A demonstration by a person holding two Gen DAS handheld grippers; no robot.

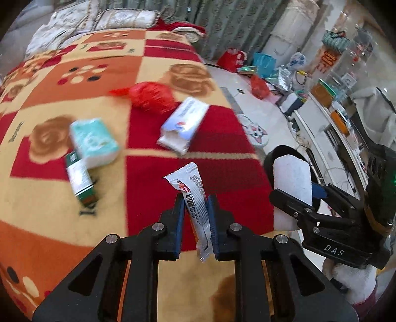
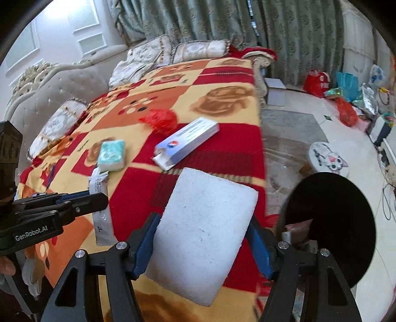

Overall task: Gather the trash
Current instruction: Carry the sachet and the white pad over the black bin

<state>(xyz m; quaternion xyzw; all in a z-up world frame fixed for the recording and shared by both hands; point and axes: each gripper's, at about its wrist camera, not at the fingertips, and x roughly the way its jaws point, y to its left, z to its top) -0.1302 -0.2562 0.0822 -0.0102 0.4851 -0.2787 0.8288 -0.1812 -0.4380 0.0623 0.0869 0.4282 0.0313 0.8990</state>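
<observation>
Left gripper (image 1: 196, 210) clenched on a white snack wrapper (image 1: 195, 198), long axis running out along its fingers; right gripper (image 2: 201, 237) clamps a white foam block (image 2: 203, 235) above the blanket (image 2: 222, 138). The black bin (image 2: 334, 228) opens just right of the right gripper, the nearer hand

A: Left wrist view: where is it set?
B: Behind the left gripper (image 1: 196, 210), looking steeply down, close over the patterned blanket (image 1: 61, 74); the right gripper (image 1: 297, 198) stands at its right edge.

A: Right wrist view?
B: Behind the right gripper (image 2: 203, 232), angled down likewise; the left gripper (image 2: 94, 200) enters at left.

A: Shared ground?
B: Blanket, red bag (image 1: 151, 96), blue-white box (image 1: 183, 123), curtain (image 2: 198, 22), cluttered floor (image 2: 297, 128).
</observation>
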